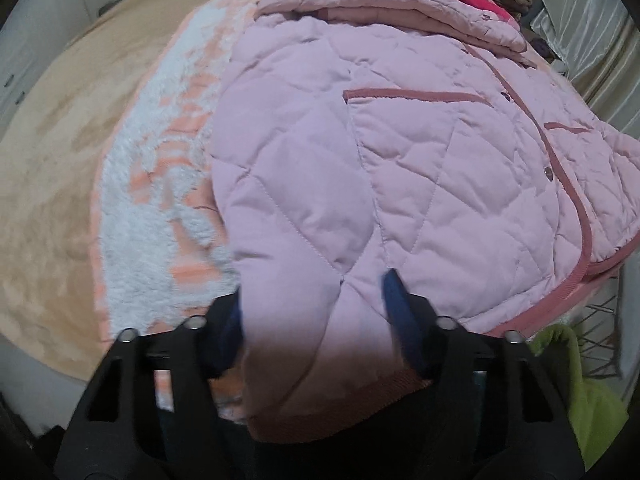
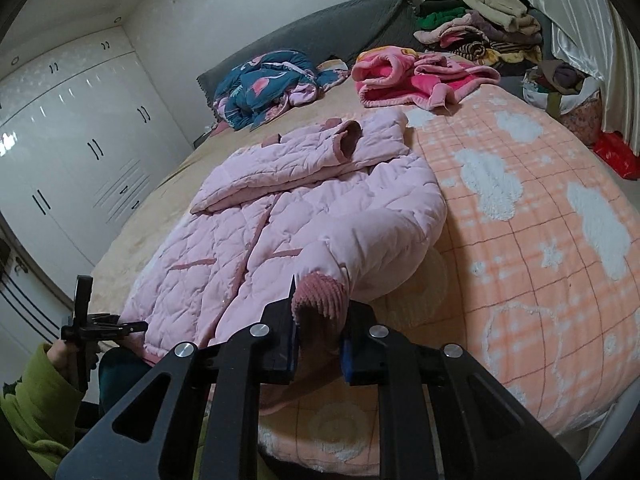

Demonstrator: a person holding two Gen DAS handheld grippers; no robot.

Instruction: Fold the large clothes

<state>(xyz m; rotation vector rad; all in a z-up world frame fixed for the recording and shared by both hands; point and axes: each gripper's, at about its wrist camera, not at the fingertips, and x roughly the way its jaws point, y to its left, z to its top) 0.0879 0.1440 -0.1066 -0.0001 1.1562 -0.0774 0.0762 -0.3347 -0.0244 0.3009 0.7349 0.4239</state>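
On the bed, right claw [image 2: 318, 320] pinches the jacket [image 2: 320, 216] cuff; left claw [image 1: 314, 312] apparently clamps its hem, blurred.

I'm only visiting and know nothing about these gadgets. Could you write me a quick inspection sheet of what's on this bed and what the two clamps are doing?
Surface: bed with a tan sheet; peach cloud-pattern blanket over part of it.
Job's things: pink quilted jacket spread out front up, one sleeve folded across the chest.
Clutter: blue floral bundle, bright pink garment, clothes pile near the headboard.
Grippers: right hand-held gripper shut on the ribbed sleeve cuff; left hand-held gripper with a jacket sleeve between its fingers, which touch it on both sides.
Cables: nothing seen.
Surroundings: white wardrobe, pale curtain, green sleeve of the person.
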